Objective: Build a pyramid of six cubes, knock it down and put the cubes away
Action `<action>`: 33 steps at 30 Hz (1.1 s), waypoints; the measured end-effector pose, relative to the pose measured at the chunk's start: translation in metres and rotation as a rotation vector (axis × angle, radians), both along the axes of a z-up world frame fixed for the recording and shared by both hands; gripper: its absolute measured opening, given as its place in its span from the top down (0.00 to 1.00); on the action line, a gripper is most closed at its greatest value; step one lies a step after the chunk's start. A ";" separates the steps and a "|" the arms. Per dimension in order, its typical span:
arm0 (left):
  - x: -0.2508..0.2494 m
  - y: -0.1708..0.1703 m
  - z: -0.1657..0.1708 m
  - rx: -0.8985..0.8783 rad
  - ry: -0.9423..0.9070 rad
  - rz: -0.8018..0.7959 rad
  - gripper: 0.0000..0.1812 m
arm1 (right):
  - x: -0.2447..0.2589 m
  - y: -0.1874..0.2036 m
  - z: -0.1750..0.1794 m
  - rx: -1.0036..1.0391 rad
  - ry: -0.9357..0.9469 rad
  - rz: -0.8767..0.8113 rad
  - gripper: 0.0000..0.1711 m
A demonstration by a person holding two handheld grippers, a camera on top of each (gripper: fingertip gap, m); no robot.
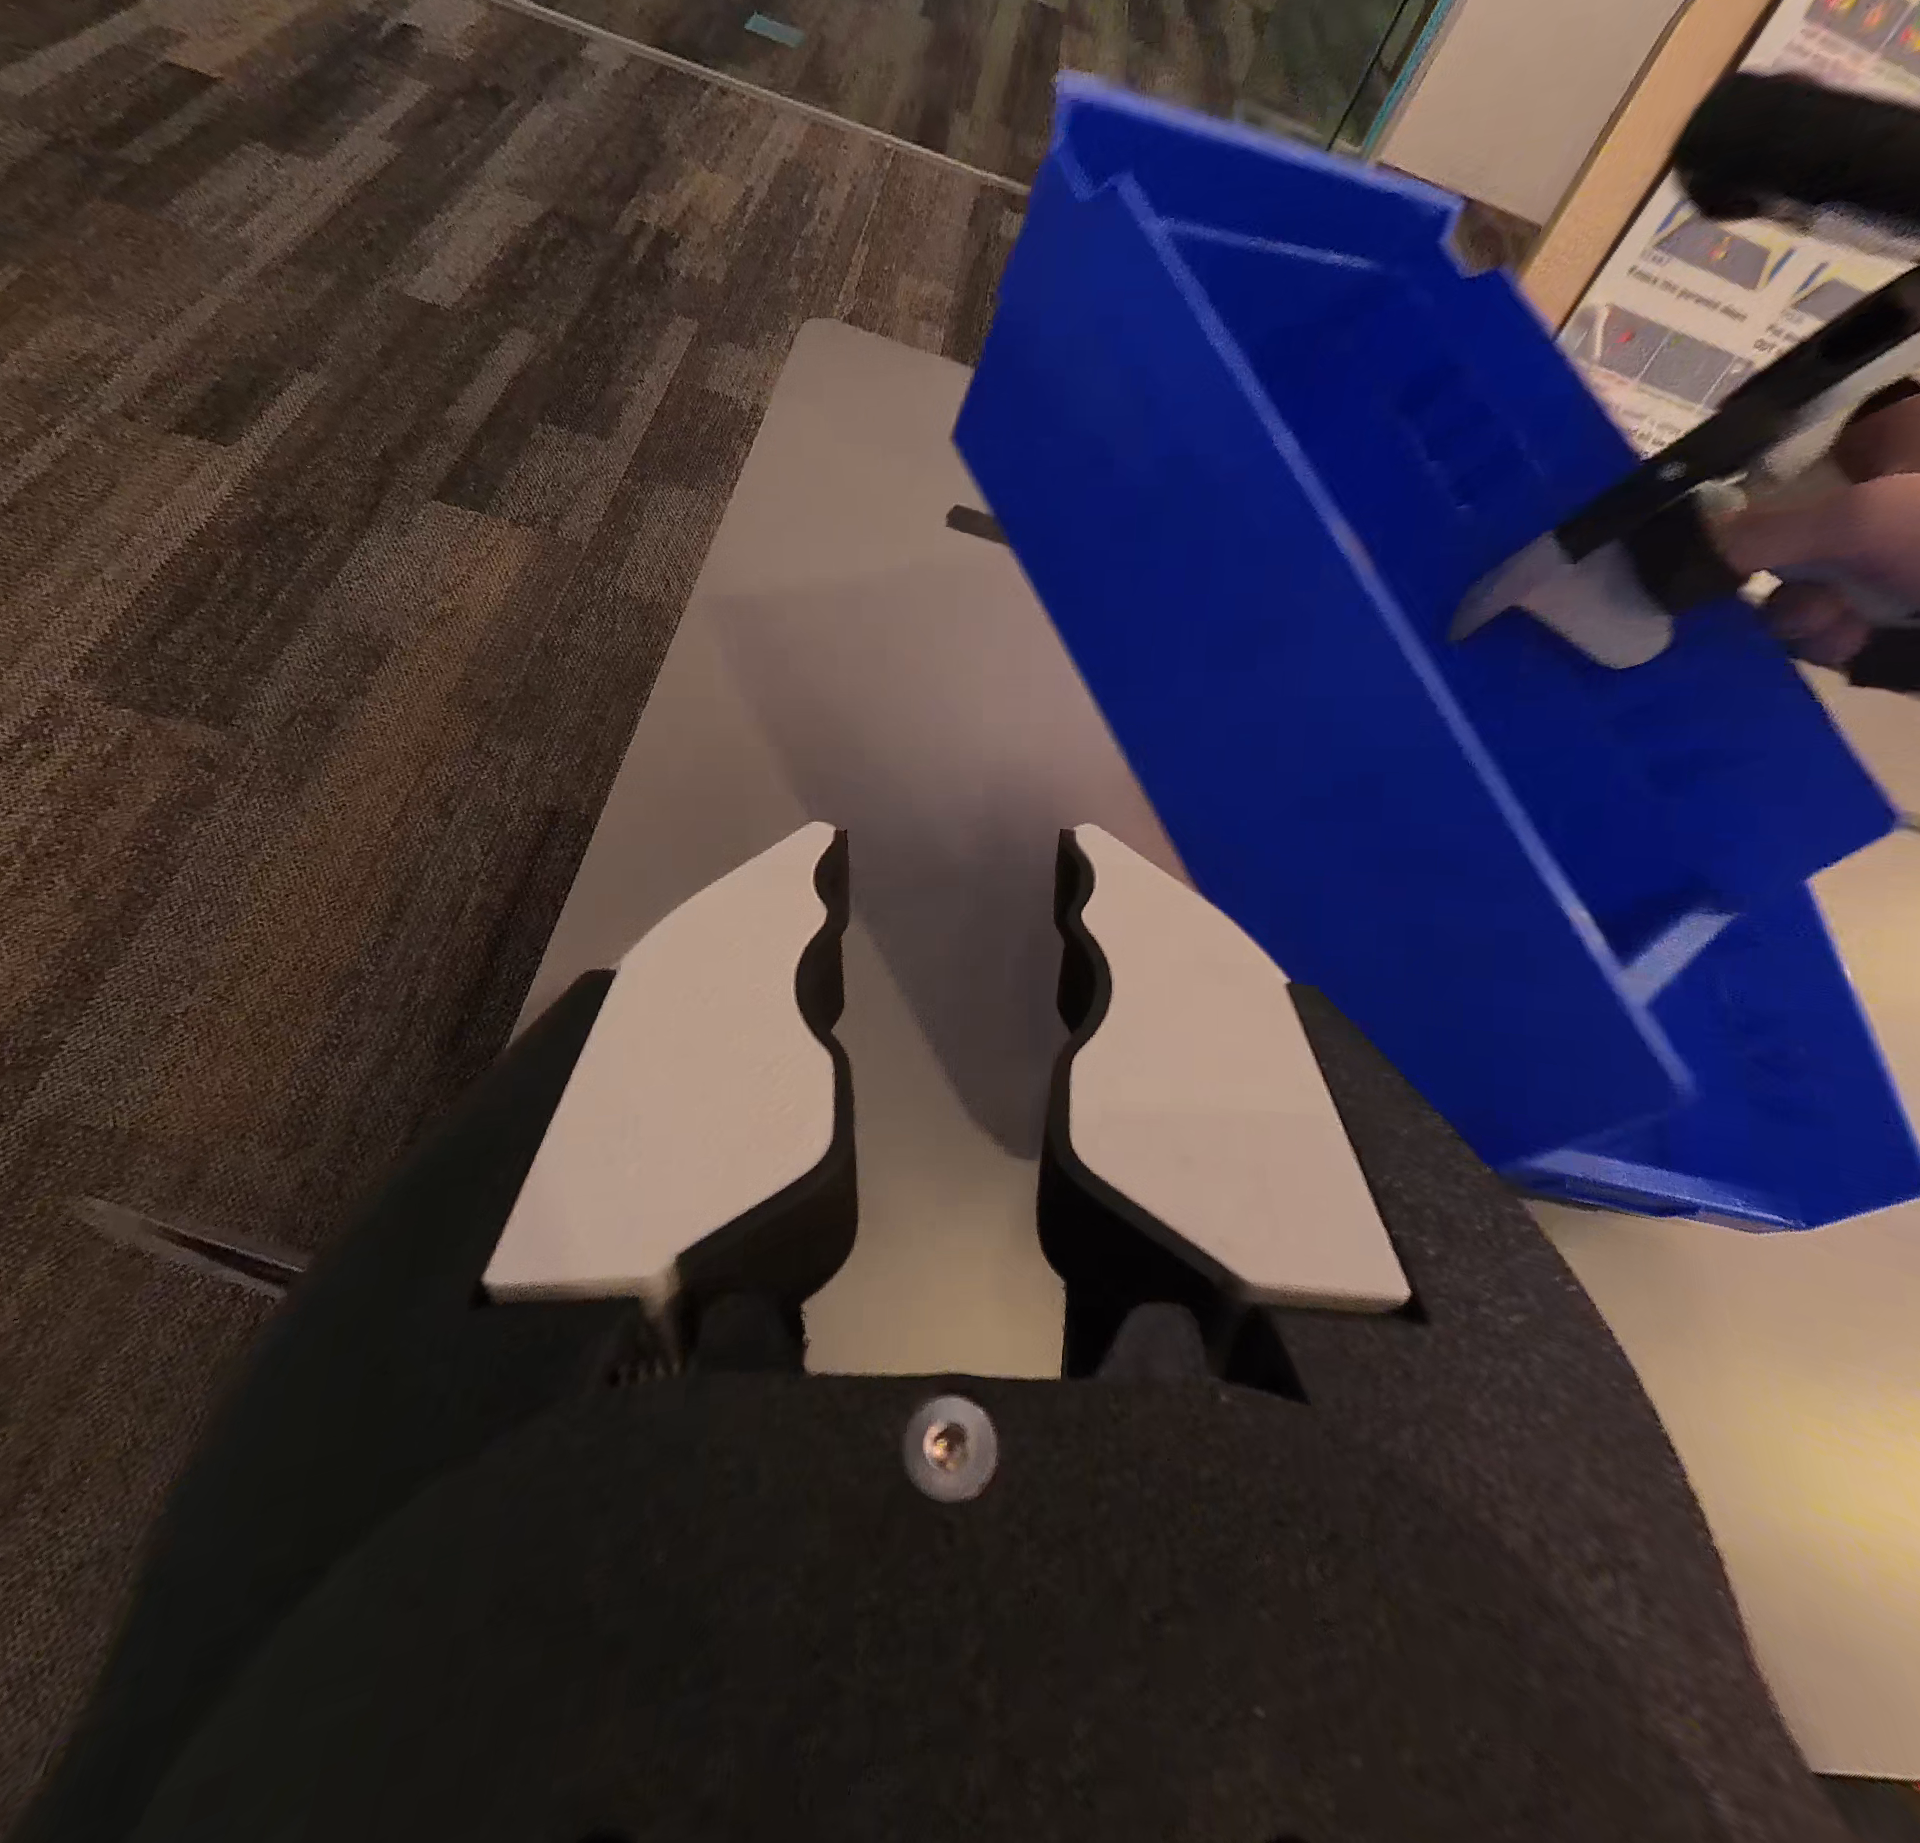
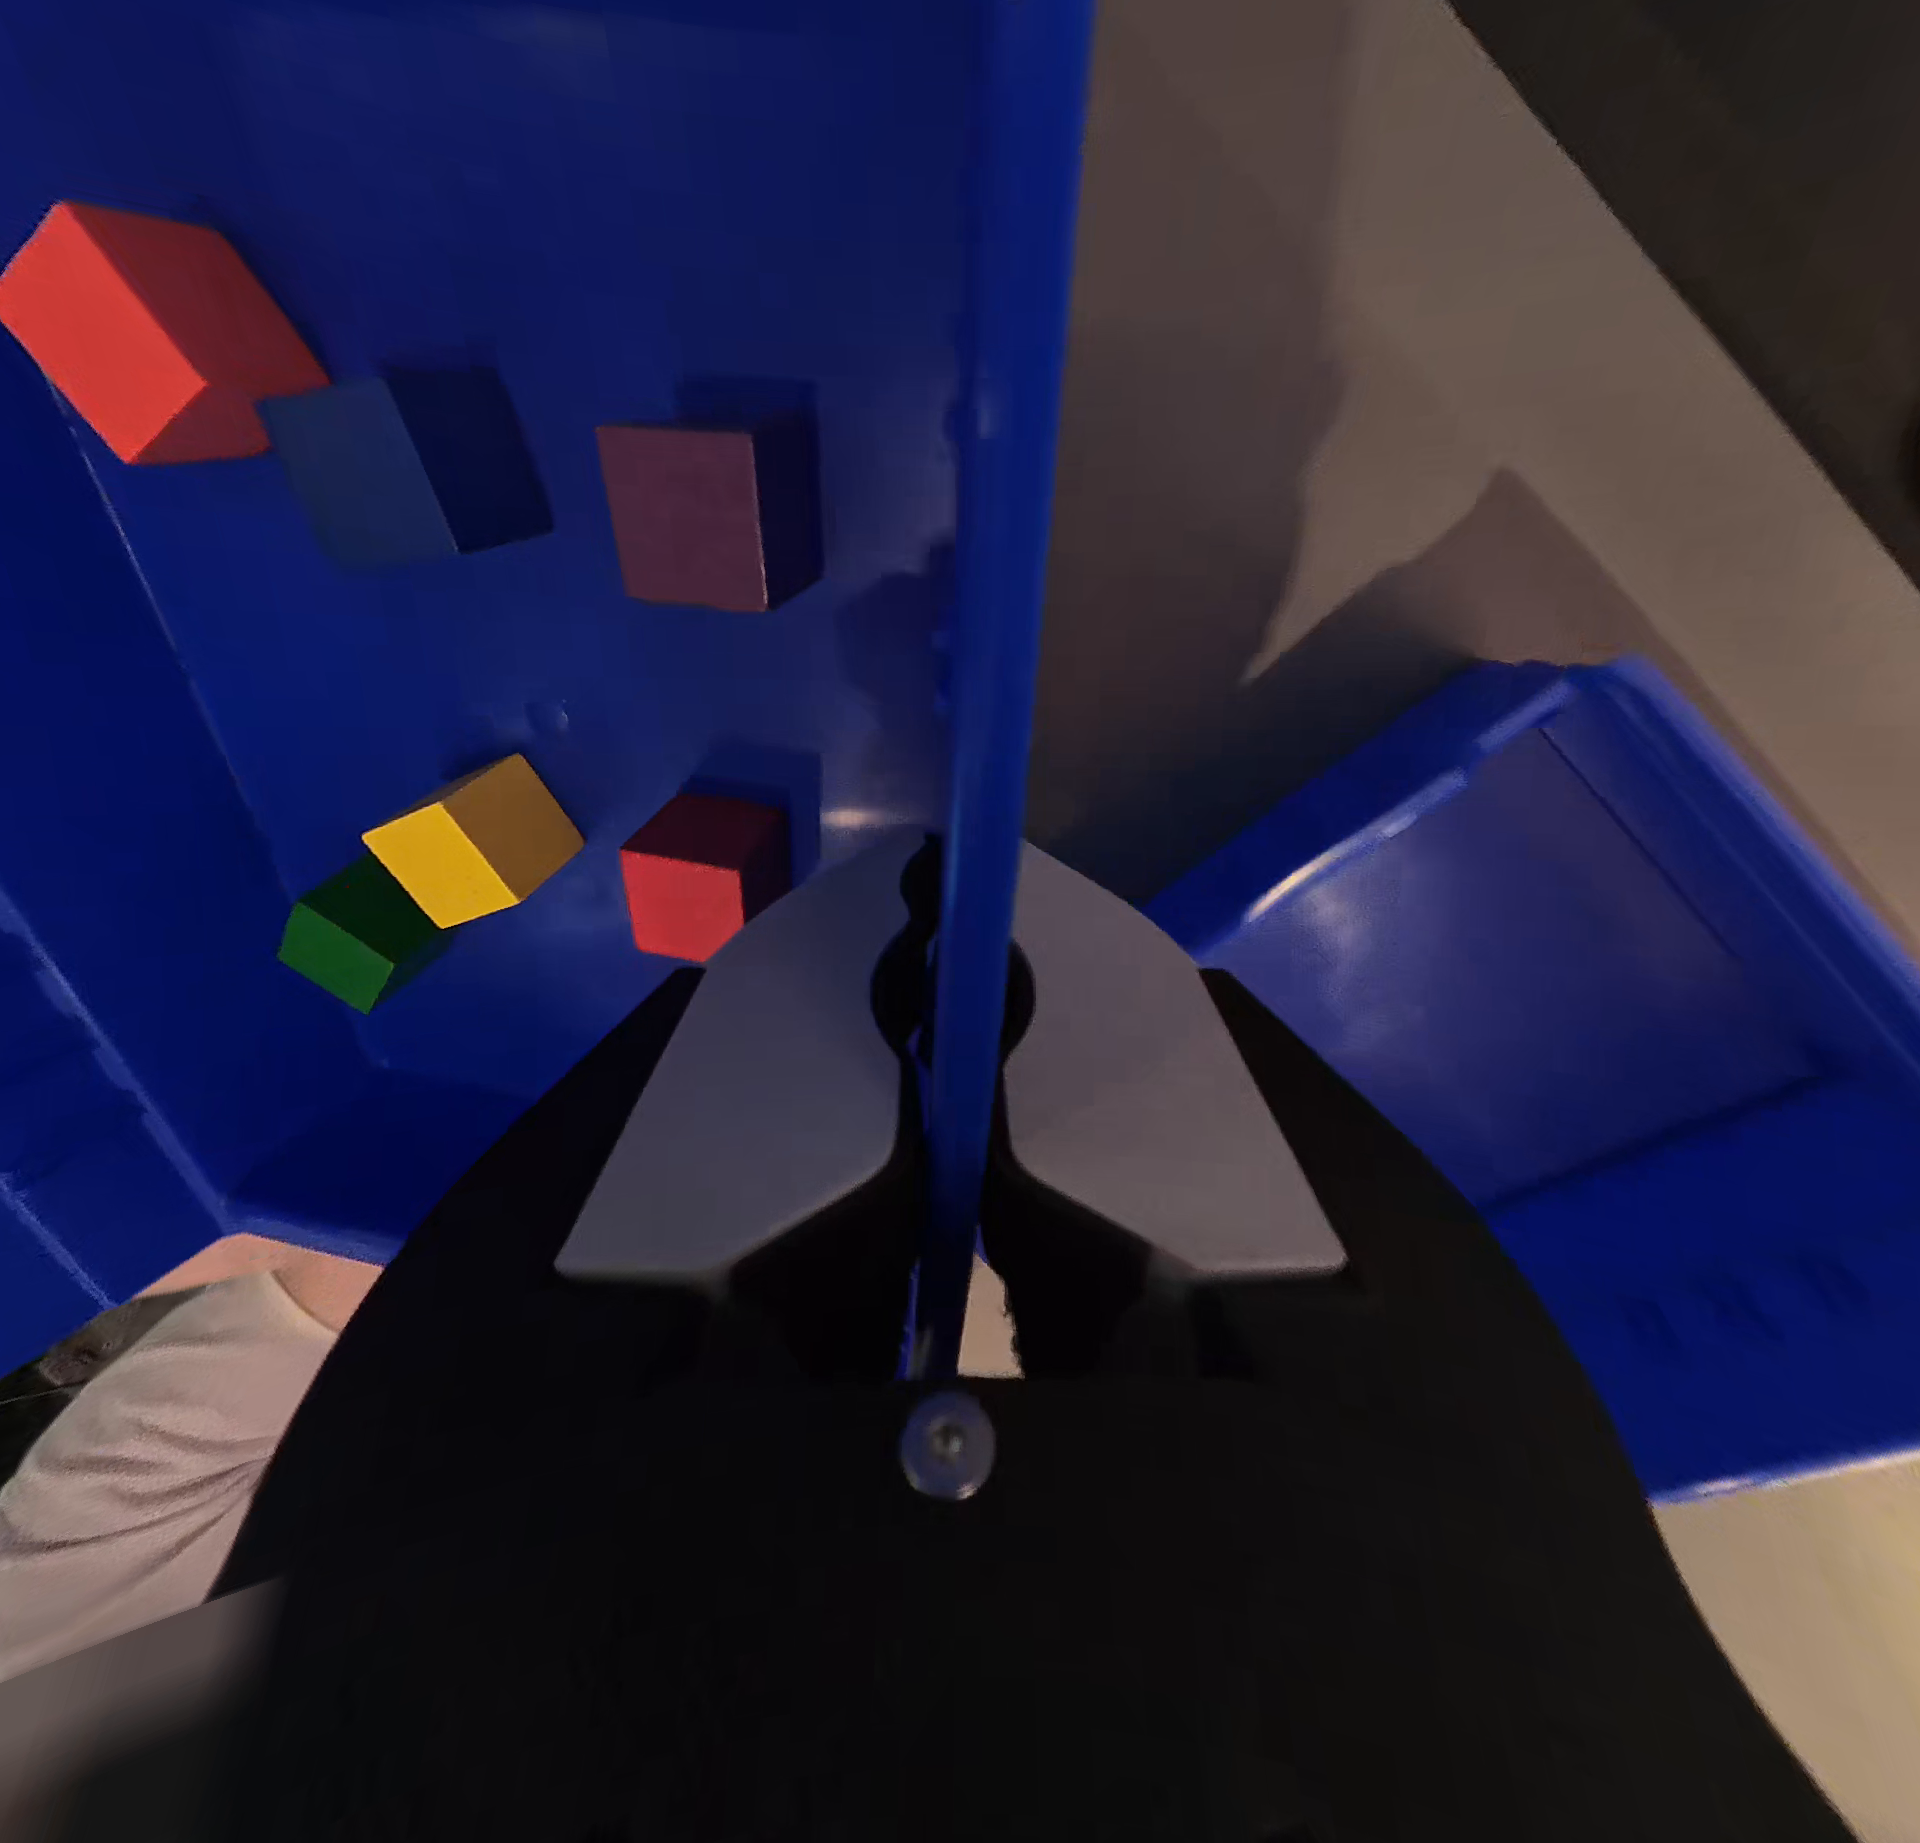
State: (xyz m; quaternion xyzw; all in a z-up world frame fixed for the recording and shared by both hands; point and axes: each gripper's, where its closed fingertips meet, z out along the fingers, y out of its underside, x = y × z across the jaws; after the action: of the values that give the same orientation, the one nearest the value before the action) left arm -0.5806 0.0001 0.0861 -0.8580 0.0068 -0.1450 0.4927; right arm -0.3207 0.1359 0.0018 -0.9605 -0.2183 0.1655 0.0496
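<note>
Blue plastic wall clenched between the right gripper (image 2: 961,962) jaws: it grips the side wall of the upper blue bin (image 1: 1299,546), which hangs tilted above the desk (image 1: 883,650). From the left wrist view that bin sits partly over a second blue bin (image 1: 1766,1118) resting on the desk; I can't tell whether they touch. Left gripper (image 1: 951,837) jaws released, nothing between them, hovering over bare desk near the left edge, carpet floor (image 1: 364,443) beyond. Inside the held bin, against its floor: large red cube (image 2: 135,328), blue cube (image 2: 405,463), purple cube (image 2: 691,515), yellow cube (image 2: 468,843) touching green cube (image 2: 343,936), small red cube (image 2: 691,889). That's six, all loose, none stacked. No cubes visible on the desk in either view. My read: this is either the very start, cubes about to be tipped out for building, or the end with everything put away; frames alone don't settle it. The tilt suggests a pour. If so, nothing is built yet: pyramid, knock-down and put-away all remain.
</note>
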 end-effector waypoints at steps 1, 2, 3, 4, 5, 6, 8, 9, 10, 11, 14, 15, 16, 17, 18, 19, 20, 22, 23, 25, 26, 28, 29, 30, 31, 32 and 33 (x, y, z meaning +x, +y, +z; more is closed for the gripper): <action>0.000 0.000 0.001 0.006 -0.006 -0.003 0.79 | -0.006 0.002 -0.007 -0.008 -0.009 -0.004 0.96; 0.001 0.000 0.002 0.009 -0.009 -0.009 0.79 | -0.010 0.004 -0.016 -0.013 -0.017 -0.012 0.96; 0.003 0.001 0.002 0.010 -0.009 -0.019 0.79 | -0.014 0.006 -0.025 -0.022 -0.026 -0.022 0.96; 0.005 0.002 0.001 0.006 -0.006 -0.032 0.79 | -0.017 0.006 -0.036 -0.036 -0.040 -0.030 0.96; 0.008 0.003 0.000 -0.002 0.001 -0.047 0.80 | -0.019 0.006 -0.047 -0.049 -0.055 -0.037 0.96; 0.011 0.004 -0.002 -0.010 0.008 -0.062 0.79 | -0.021 0.007 -0.059 -0.063 -0.066 -0.045 0.96; 0.016 0.005 -0.005 -0.022 0.023 -0.083 0.79 | -0.023 0.001 -0.079 -0.109 -0.098 -0.040 0.96; 0.018 0.006 -0.005 -0.027 0.028 -0.092 0.78 | -0.025 0.002 -0.088 -0.115 -0.092 -0.065 0.96; 0.019 0.006 -0.006 -0.029 0.030 -0.100 0.78 | -0.025 0.003 -0.095 -0.116 -0.098 -0.070 0.96; 0.020 0.006 -0.006 -0.028 0.031 -0.103 0.78 | -0.025 0.004 -0.100 -0.117 -0.101 -0.079 0.96; 0.021 0.006 -0.003 -0.016 0.026 -0.109 0.79 | -0.026 0.006 -0.112 -0.128 -0.083 -0.112 0.96; 0.021 0.006 -0.003 -0.013 0.024 -0.111 0.79 | -0.027 0.005 -0.116 -0.130 -0.078 -0.117 0.96; 0.021 0.006 -0.003 -0.013 0.021 -0.111 0.79 | -0.027 0.005 -0.120 -0.128 -0.079 -0.121 0.96; 0.021 0.006 -0.003 -0.015 0.020 -0.111 0.79 | -0.027 0.005 -0.124 -0.121 -0.089 -0.120 0.96; 0.021 0.007 -0.004 -0.017 0.018 -0.111 0.79 | -0.027 0.006 -0.127 -0.104 -0.102 -0.117 0.96; 0.022 0.008 -0.005 -0.021 0.017 -0.115 0.79 | -0.027 0.008 -0.129 -0.077 -0.116 -0.115 0.96; 0.023 0.008 -0.005 -0.026 0.018 -0.121 0.79 | -0.027 0.010 -0.131 -0.050 -0.129 -0.116 0.96; 0.025 0.010 -0.007 -0.036 0.026 -0.128 0.79 | -0.029 0.010 -0.136 -0.036 -0.142 -0.124 0.96; 0.026 0.010 -0.008 -0.040 0.029 -0.131 0.79 | -0.030 0.008 -0.137 -0.045 -0.140 -0.128 0.96; 0.027 0.011 -0.008 -0.043 0.033 -0.137 0.79 | -0.031 0.005 -0.137 -0.044 -0.147 -0.130 0.95; 0.028 0.011 -0.008 -0.043 0.034 -0.140 0.79 | -0.032 0.006 -0.134 -0.026 -0.147 -0.114 0.94; 0.029 0.011 -0.008 -0.039 0.032 -0.144 0.77 | -0.032 0.017 -0.118 0.088 -0.128 -0.082 0.91; 0.029 0.010 -0.007 -0.035 0.030 -0.144 0.77 | -0.034 0.024 -0.103 0.178 -0.102 -0.055 0.89; 0.028 0.010 -0.006 -0.031 0.026 -0.142 0.77 | -0.034 0.031 -0.082 0.292 -0.075 -0.030 0.85; 0.027 0.010 -0.006 -0.028 0.022 -0.139 0.77 | -0.030 0.035 -0.055 0.425 -0.057 -0.012 0.82; 0.027 0.009 -0.006 -0.027 0.018 -0.138 0.77 | -0.020 0.033 -0.026 0.563 -0.051 0.003 0.82; 0.026 0.009 -0.006 -0.026 0.014 -0.139 0.77 | -0.001 0.028 0.000 0.674 -0.078 0.005 0.82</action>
State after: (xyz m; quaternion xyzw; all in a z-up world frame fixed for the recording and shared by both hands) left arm -0.5542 0.0087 0.0805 -0.8629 0.0680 -0.1727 0.4701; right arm -0.3217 0.1634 0.0017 -0.8952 -0.2646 0.0475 0.3555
